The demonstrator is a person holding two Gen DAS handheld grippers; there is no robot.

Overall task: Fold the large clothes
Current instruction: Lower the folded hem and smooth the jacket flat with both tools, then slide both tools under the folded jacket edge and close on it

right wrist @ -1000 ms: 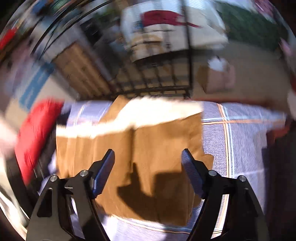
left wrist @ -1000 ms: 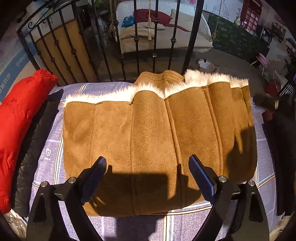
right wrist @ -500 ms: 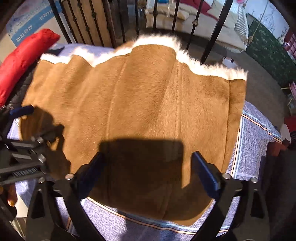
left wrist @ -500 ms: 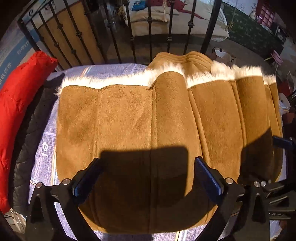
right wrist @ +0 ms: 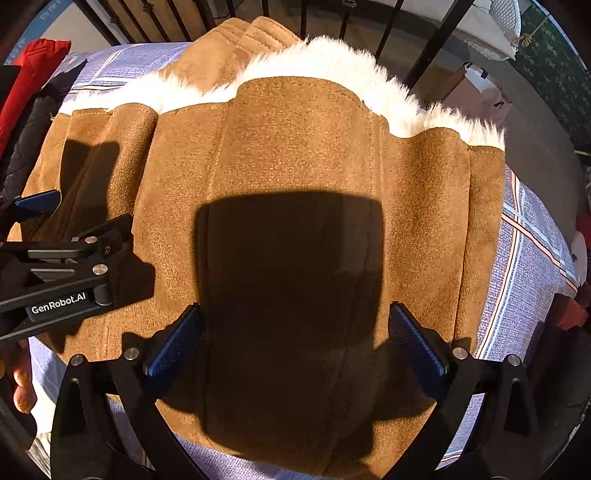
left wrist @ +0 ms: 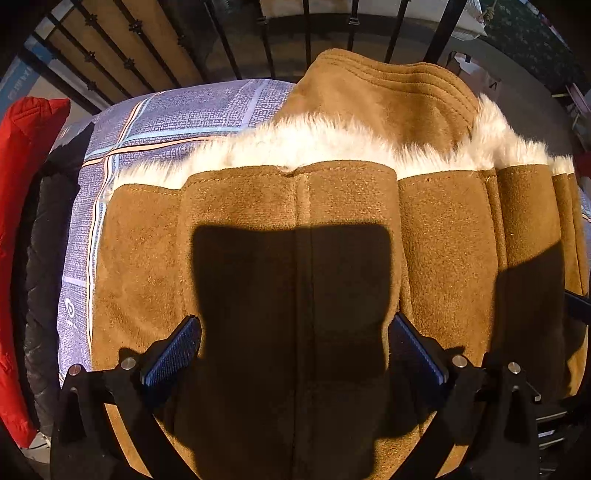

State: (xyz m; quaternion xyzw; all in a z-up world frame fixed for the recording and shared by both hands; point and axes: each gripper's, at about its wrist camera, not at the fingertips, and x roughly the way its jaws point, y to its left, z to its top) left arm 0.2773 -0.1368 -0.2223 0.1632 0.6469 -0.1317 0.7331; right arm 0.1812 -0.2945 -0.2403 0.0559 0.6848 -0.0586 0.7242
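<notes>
Coat [left wrist: 295, 229], tan with white fur trim [left wrist: 332, 147], is lying folded on checked cloth [left wrist: 166, 114]; left gripper [left wrist: 295, 354] and right gripper [right wrist: 295, 343] are hovering above, both spread apart, gripping nothing.

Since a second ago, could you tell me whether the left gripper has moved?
Yes. The left gripper has moved forward, nearer the railing beyond the coat.

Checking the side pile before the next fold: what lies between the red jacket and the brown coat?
In the left wrist view, a black garment lies beside the red jacket, then a strip of checked cloth before the brown coat.
</notes>
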